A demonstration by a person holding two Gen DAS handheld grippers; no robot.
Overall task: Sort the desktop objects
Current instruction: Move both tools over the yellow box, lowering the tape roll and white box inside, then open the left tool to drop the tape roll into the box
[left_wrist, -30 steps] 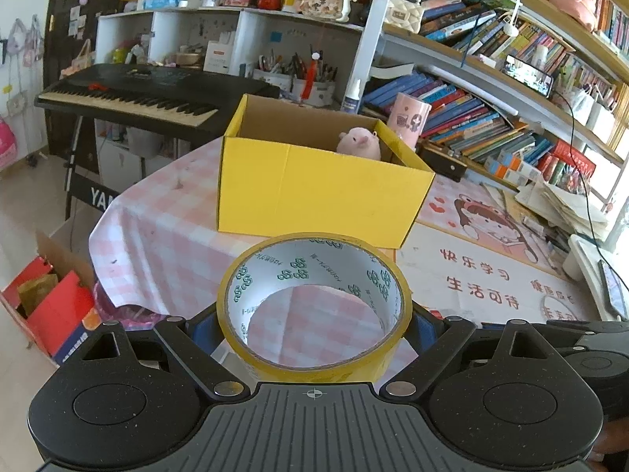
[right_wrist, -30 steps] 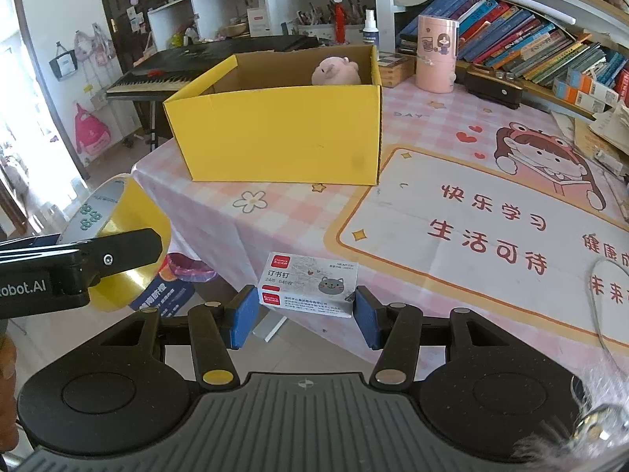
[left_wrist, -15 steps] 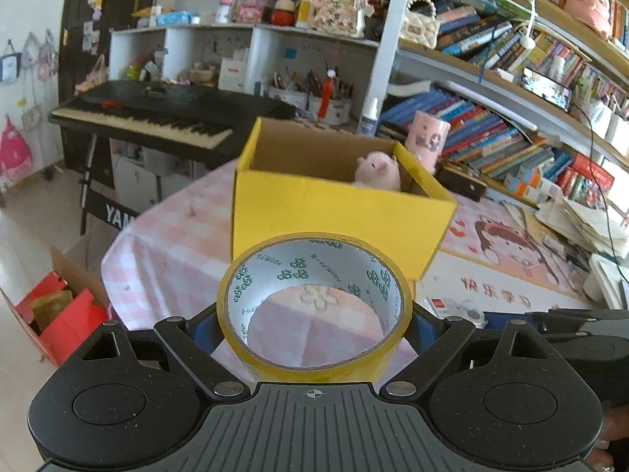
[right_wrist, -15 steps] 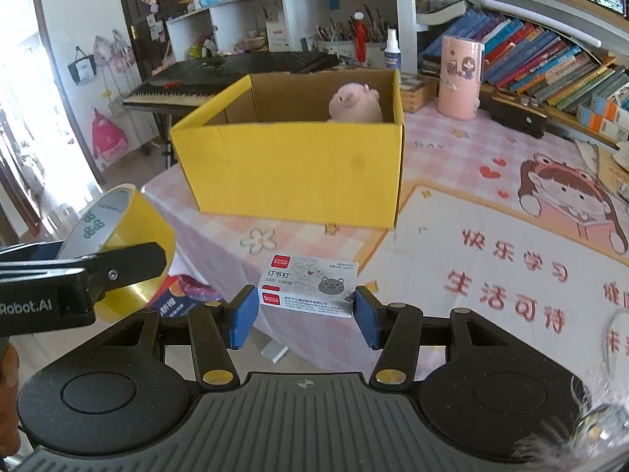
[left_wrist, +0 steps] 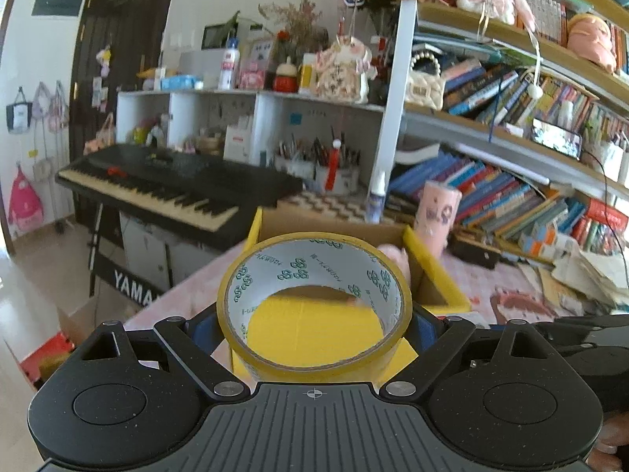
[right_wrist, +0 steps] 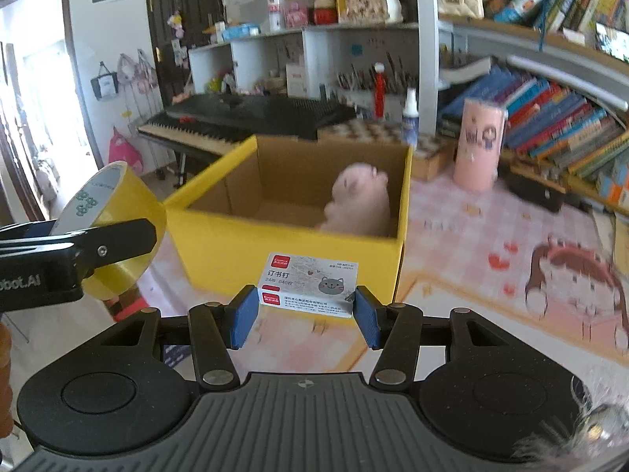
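Note:
My left gripper [left_wrist: 314, 326] is shut on a roll of yellow tape [left_wrist: 314, 358], held upright with its white core facing me, close in front of the yellow cardboard box [left_wrist: 436, 279]. In the right wrist view the tape roll [right_wrist: 118, 204] and the left gripper's finger [right_wrist: 98, 244] hover at the box's left corner. My right gripper [right_wrist: 306, 314] is shut on a small white staple box [right_wrist: 308, 285] with a cat picture, just before the yellow box's front wall [right_wrist: 275, 259]. A pink plush pig [right_wrist: 359, 200] sits inside the box.
The box stands on a pink checked tablecloth [right_wrist: 452, 212] with a cartoon desk mat [right_wrist: 511, 275] to the right. A pink cylinder [right_wrist: 477, 143] and a spray bottle [right_wrist: 409, 116] stand behind. A black keyboard [left_wrist: 169, 185] is at the left, bookshelves [left_wrist: 511, 196] at the right.
Both grippers have risen and moved toward the yellow box, which looks larger and lower in both views. The tape and the staple box stay held as before.

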